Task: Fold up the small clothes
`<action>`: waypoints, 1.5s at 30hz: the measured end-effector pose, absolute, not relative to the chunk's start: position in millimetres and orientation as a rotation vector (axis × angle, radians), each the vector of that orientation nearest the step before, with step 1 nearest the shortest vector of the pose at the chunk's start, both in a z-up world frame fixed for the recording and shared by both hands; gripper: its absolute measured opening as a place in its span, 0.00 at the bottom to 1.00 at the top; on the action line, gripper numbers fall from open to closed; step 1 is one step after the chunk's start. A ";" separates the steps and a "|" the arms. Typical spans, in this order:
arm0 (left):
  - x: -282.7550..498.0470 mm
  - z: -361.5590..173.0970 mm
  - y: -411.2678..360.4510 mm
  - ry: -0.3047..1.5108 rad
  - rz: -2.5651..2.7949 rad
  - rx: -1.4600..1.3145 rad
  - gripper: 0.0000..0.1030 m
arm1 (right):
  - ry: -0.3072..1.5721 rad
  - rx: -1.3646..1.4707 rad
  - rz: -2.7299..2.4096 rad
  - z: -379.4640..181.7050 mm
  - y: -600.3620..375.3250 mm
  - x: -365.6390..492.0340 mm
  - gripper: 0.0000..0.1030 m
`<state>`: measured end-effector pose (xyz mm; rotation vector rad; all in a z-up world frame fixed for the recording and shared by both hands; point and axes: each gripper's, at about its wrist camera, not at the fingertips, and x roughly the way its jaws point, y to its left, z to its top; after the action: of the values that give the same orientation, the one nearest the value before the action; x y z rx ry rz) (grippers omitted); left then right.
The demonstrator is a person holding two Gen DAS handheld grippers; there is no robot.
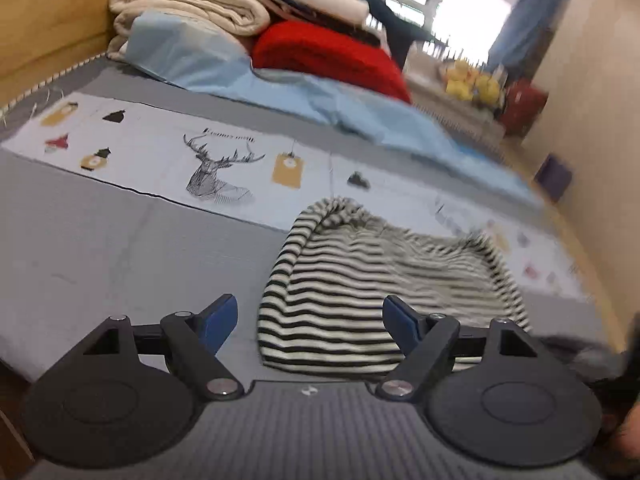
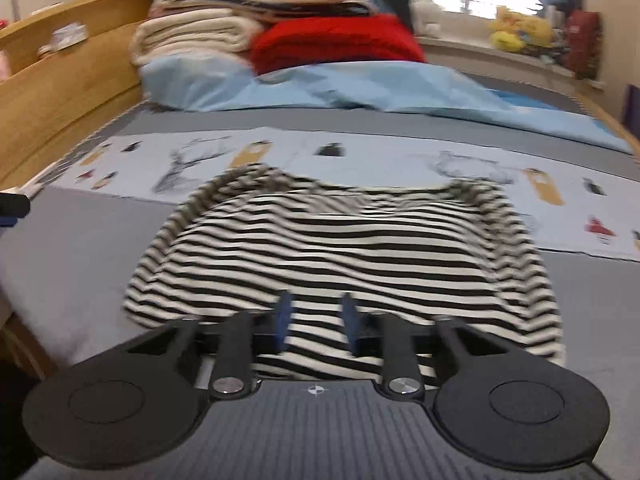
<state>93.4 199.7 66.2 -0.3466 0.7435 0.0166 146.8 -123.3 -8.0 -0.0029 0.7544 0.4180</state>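
Observation:
A black-and-white striped small garment [image 2: 344,248] lies on the grey bed cover [image 2: 72,248], its far corners lifted in loose folds. In the left wrist view the striped garment [image 1: 372,292] sits ahead and to the right. My left gripper [image 1: 310,320] is open wide and empty, at the garment's near left edge. My right gripper [image 2: 316,316] hovers over the garment's near hem with its blue pads [image 2: 285,312] a narrow gap apart; striped cloth shows through the gap, and no cloth is pinched.
A printed strip with a deer drawing [image 1: 216,172] crosses the bed beyond the garment. Behind it lie a light blue sheet [image 2: 320,88], a red blanket [image 2: 336,40] and stacked cream blankets [image 2: 192,36]. A wooden bed frame [image 2: 60,80] runs along the left.

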 end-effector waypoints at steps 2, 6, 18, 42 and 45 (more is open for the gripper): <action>90.7 64.1 209.1 0.733 0.045 -0.387 0.81 | 0.744 -0.006 0.476 -10.4 -105.5 146.6 0.11; 93.9 64.1 211.6 0.711 0.102 -0.385 0.81 | 0.744 -0.036 0.592 -18.5 -63.3 149.8 0.11; 107.8 65.7 199.5 0.648 0.050 -0.292 0.81 | 0.767 -0.279 0.837 -68.5 56.1 157.1 0.23; 127.0 54.8 236.7 0.700 0.064 -0.490 0.82 | 0.736 -0.363 0.935 -96.1 94.0 181.0 0.08; 149.7 39.7 234.3 0.789 -0.009 -0.538 0.82 | 0.701 -0.246 0.923 -73.3 72.2 183.3 0.07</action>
<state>149.7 234.3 39.7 -0.5379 0.7886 -0.0087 183.3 72.2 -73.3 -0.2457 0.7013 0.9229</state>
